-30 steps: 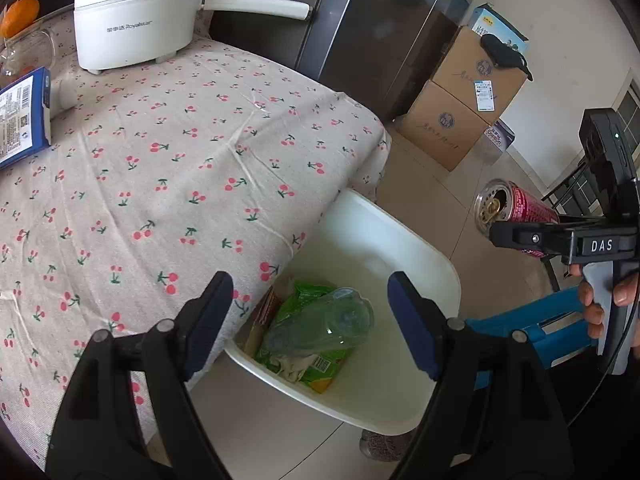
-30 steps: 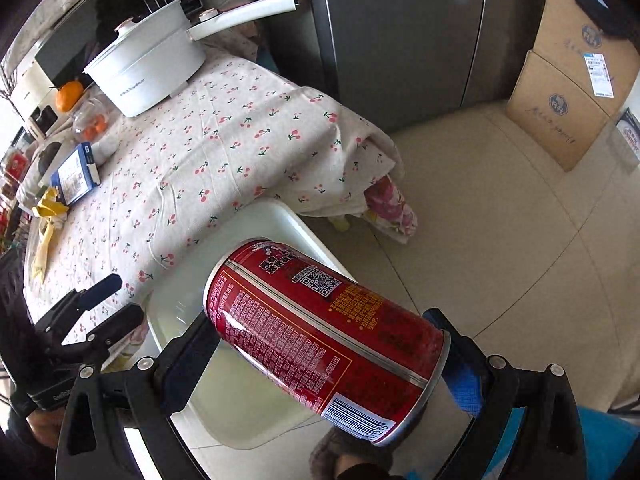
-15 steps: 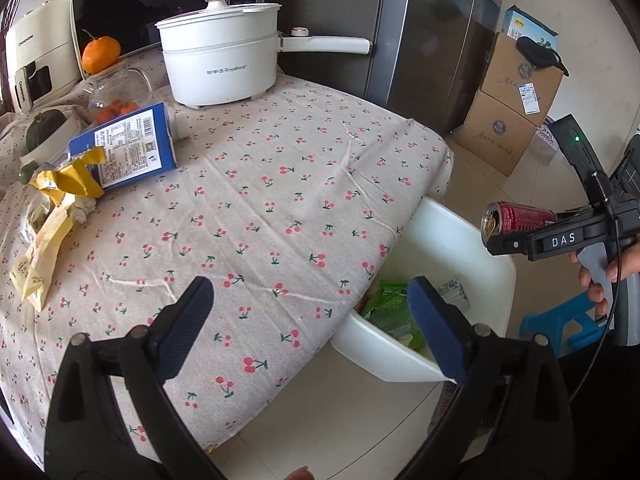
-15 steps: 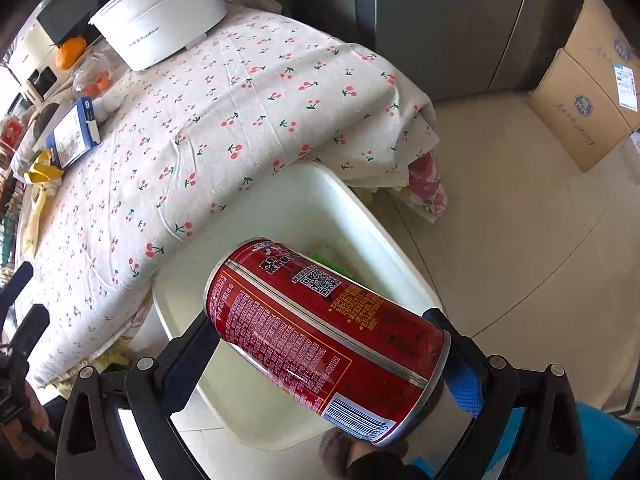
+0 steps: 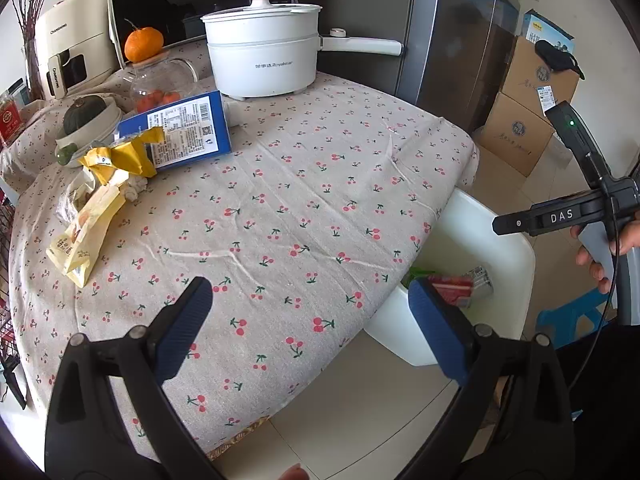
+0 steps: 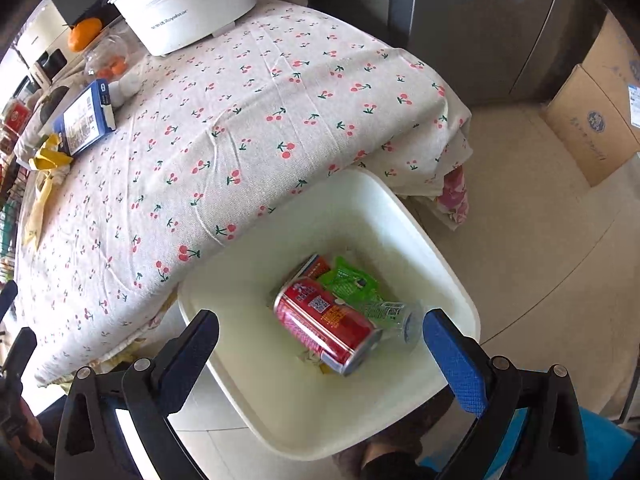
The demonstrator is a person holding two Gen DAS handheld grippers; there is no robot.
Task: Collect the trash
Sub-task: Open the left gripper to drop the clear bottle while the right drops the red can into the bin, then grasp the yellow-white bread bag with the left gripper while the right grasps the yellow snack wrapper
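My left tool (image 5: 308, 320) is wide, nothing between its pads, over the near edge of the table (image 5: 280, 208). My right tool (image 6: 320, 344) is also wide and empty, pointing down into the white bin (image 6: 452, 272).

Hard to see:
- From the left view the table edge and my right-hand pad (image 5: 436, 328) cut off most of the bin interior; only a strip of the red can (image 5: 448, 284) and a bit of clear plastic show.
- From the right view the red can (image 6: 328, 320) lies on its side in the bin, below and between the pads, touching neither. It covers part of the green wrapper (image 6: 352, 284) and the clear plastic bottle (image 6: 396, 316); the bottle's outline is faint against the white.
- My right tool's far end is out of frame in the left view; only its side and my fingers (image 5: 596, 260) on the handle show.

Beyond my left tool, far left on the table: yellow wrappers (image 5: 92, 224) and a blue carton (image 5: 180, 132), the wrappers overlapping the carton's corner. Further back: white pot (image 5: 260, 56), glass jar (image 5: 160, 84) with an orange (image 5: 143, 43) on top. Cardboard boxes (image 5: 524, 120) stand on the floor past the bin.
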